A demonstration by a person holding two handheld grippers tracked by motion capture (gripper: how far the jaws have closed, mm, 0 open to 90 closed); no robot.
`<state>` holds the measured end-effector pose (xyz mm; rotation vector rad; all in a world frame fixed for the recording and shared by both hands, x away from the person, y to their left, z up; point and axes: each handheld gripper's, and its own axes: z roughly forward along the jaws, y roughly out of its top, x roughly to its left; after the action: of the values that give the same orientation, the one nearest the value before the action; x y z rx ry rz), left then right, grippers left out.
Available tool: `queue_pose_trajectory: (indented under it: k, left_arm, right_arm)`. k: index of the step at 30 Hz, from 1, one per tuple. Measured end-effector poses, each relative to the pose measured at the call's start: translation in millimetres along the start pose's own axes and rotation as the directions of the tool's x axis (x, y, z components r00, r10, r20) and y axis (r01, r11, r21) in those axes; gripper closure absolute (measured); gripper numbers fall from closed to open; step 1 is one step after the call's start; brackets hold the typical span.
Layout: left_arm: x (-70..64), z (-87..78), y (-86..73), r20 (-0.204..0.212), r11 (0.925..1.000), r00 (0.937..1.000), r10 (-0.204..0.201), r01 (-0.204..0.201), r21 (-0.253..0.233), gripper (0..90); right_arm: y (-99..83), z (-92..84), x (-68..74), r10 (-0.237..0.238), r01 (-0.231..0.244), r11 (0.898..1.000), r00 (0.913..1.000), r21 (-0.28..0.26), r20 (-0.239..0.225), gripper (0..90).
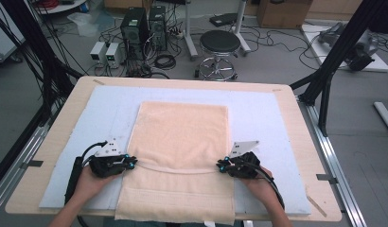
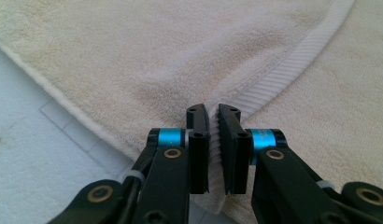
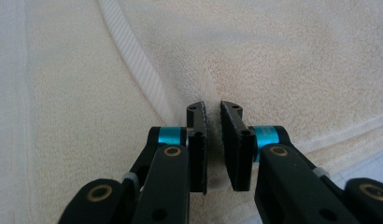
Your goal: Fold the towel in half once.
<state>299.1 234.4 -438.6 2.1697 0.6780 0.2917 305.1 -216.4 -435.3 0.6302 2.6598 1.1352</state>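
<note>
I've got a cream terry towel (image 1: 182,137) lying on the pale blue mat (image 1: 258,113) that covers the wooden surface (image 1: 64,113), about centred between the left and right edges, its near end hanging slightly over the near edge. The near part is folded over, with a ribbed hem band (image 1: 175,169) curving across from claw to claw.

Left claw (image 1: 131,163) sits at the towel's left edge, near the surface's near-left corner; in the left gripper view it (image 2: 213,140) is clenched on a pinched ridge of towel (image 2: 180,56) right at the ribbed hem (image 2: 292,60).

Right claw (image 1: 220,165) sits at the towel's right edge, toward the near-right corner; in the right gripper view it (image 3: 213,140) is clamped on a fold of terry (image 3: 283,60), with the ribbed band (image 3: 133,56) just left of it.

Both hands rest low on the surface: left hand (image 1: 88,182), right hand (image 1: 263,182).
</note>
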Motion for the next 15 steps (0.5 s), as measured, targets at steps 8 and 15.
queue_pose_trajectory:
  k: [8, 15]
  left_arm:
    - [-0.4, -6.1, 5.4, -0.011, 0.9989, 0.9999, -0.002, 0.001, -0.046, 83.5]
    - [2.4, -16.0, 8.9, -0.003, 0.9934, 0.9993, -0.038, 0.037, -0.109, 84.1]
  right_arm:
    - [1.7, -4.8, -1.2, 0.008, -0.008, 1.0, 1.0, -0.021, -0.003, 84.1]
    - [4.5, -10.3, -0.8, 0.014, -0.014, 0.999, 0.9999, -0.049, 0.001, 84.4]
